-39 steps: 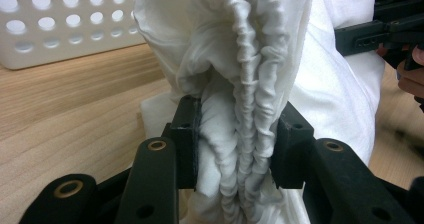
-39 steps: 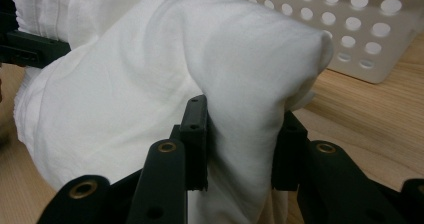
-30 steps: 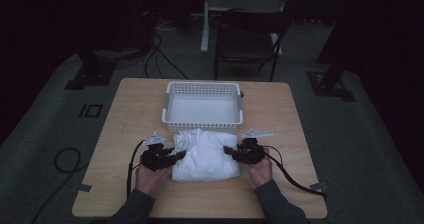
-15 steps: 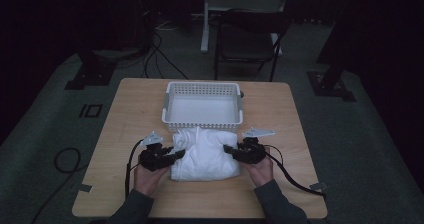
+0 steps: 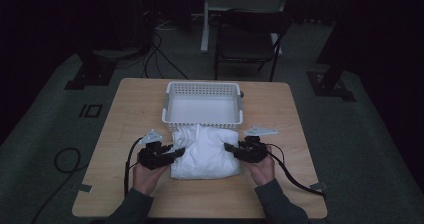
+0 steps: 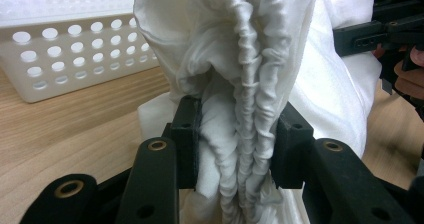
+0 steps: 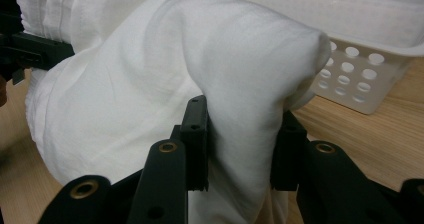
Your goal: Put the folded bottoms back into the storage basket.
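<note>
At the near edge of the table [image 5: 125, 194], the person's two hands each hold a gripper against a folded white cloth [image 5: 202, 151] that sits between them. The left gripper [image 5: 176, 151] is clamped on the cloth's left edge; in the left gripper view its jaws squeeze a thick bunch of gathered folds [image 6: 240, 134]. The right gripper [image 5: 229, 147] is clamped on the right edge; in the right gripper view a smooth fold [image 7: 240, 114] is pinched between its jaws. The cloth lies in the middle of the near half of the table, its far edge touching or just short of the basket's near wall.

Just beyond it stands the white basket [image 5: 202, 118], empty, with its open top facing up. Farther off, on the dark floor, a chair [image 5: 250, 39] stands past the table's far edge.

The step in hand looks like lifting the bundle to set it in the basket. To do it well, both grips should stay firm and rise together, so the folds do not sag or spill open between them. The cloth must clear the basket's near rim before moving away from the person, or it may catch and push the basket back. Lower it level, and let go only once it rests on the basket floor.
</note>
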The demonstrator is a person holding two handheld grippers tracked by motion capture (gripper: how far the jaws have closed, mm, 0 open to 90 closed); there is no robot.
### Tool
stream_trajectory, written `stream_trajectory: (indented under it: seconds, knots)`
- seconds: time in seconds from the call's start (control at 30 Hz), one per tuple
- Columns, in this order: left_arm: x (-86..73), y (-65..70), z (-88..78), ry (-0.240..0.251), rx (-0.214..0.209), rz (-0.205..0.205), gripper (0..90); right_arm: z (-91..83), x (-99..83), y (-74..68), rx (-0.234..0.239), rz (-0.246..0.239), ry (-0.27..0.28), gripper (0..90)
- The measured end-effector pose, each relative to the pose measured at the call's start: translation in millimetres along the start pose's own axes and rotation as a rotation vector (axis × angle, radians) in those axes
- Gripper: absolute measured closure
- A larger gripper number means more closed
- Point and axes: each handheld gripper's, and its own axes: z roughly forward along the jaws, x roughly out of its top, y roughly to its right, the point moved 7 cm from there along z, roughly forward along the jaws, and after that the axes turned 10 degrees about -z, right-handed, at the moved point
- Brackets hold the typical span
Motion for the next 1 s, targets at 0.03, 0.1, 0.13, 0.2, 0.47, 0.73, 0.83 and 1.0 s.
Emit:
stream_trajectory:
  seconds: [0.03, 0.1, 0.13, 0.2, 0.47, 0.73, 0.83, 1.0]
  knots:
    - [0.4, 0.0, 0.0, 0.000, 0.001, 0.001, 62.3, -0.2, 0.6, 0.2, -0.005, -0.006, 0.000, 67.3]
    - [1.5, -0.1, -0.7, 0.002, 0.000, 0.000, 62.3, -0.8, 2.5, -0.5, -0.009, -0.012, 0.001, 67.3]
    - [2.0, -0.2, -1.2, 0.003, -0.001, 0.001, 62.3, -1.3, 3.7, -0.9, -0.010, -0.013, 0.002, 67.3]
    - [3.8, 0.2, -2.3, 0.008, 0.000, 0.002, 62.2, -1.8, 5.5, -1.1, -0.009, -0.017, 0.005, 67.3]
    - [15.6, 4.4, -5.5, 0.018, -0.002, 0.018, 62.3, -7.6, 15.0, -0.1, -0.014, -0.024, 0.023, 67.3]
    - [23.5, 8.8, -5.2, 0.017, 0.000, 0.038, 62.3, -13.6, 20.1, 2.3, -0.027, -0.031, 0.034, 67.3]
    - [27.0, 9.0, -6.5, 0.024, 0.001, 0.041, 62.3, -14.7, 23.6, 2.4, -0.031, -0.034, 0.039, 67.3]
    - [33.3, 10.2, -8.9, 0.032, 0.006, 0.045, 62.4, -15.6, 29.7, 2.8, -0.032, -0.038, 0.049, 67.3]
